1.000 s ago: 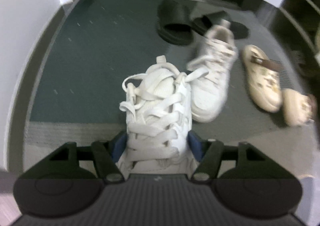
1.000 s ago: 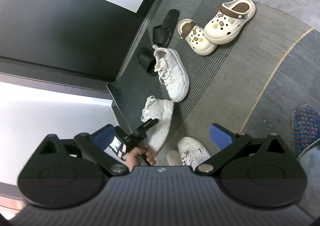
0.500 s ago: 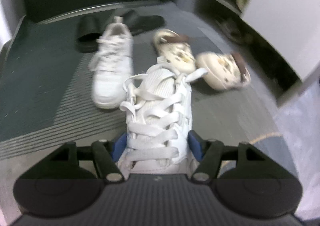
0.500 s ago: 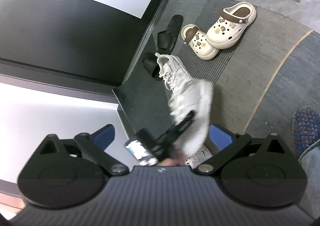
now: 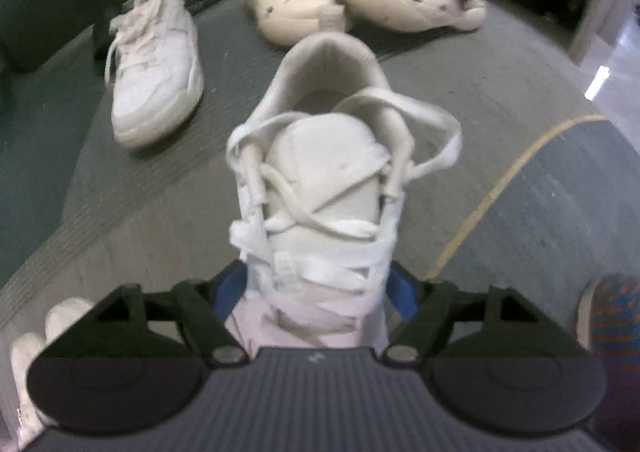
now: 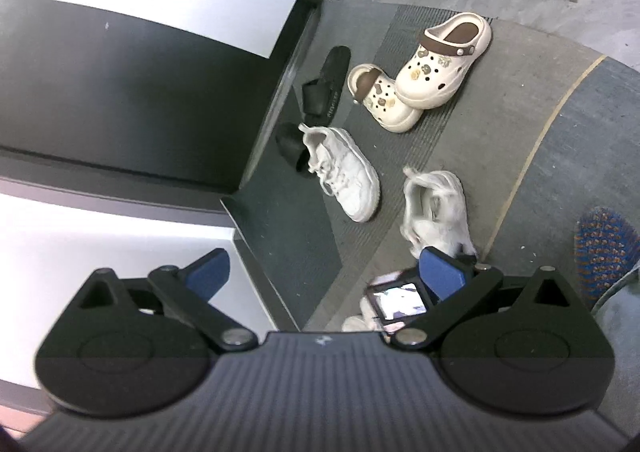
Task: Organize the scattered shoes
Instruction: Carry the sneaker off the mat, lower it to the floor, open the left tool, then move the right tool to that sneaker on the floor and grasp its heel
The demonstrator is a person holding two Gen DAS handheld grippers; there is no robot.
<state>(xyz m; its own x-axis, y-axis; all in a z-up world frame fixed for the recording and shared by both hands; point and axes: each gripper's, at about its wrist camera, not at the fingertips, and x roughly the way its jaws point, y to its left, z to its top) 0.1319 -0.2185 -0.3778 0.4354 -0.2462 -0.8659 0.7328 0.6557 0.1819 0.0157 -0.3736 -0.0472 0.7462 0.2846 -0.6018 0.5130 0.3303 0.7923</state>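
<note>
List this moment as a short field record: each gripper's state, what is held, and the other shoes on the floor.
left gripper: shut on the laced white sneaker, gripped at its toe end
right gripper: open, holds nothing
other white leather sneaker: on the floor mat
cream clogs with brown straps: two, side by side and touching
black slide sandals: two, by the dark wall

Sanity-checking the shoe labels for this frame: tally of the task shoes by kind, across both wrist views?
White sneakers: 2, one clamped in the left hand-held gripper (held sneaker), one on the mat (floor sneaker).
Cream clogs with brown straps: 2 (larger clog, smaller clog).
Black slides: 2 (upper slide, lower slide).
Total: 6.
</note>
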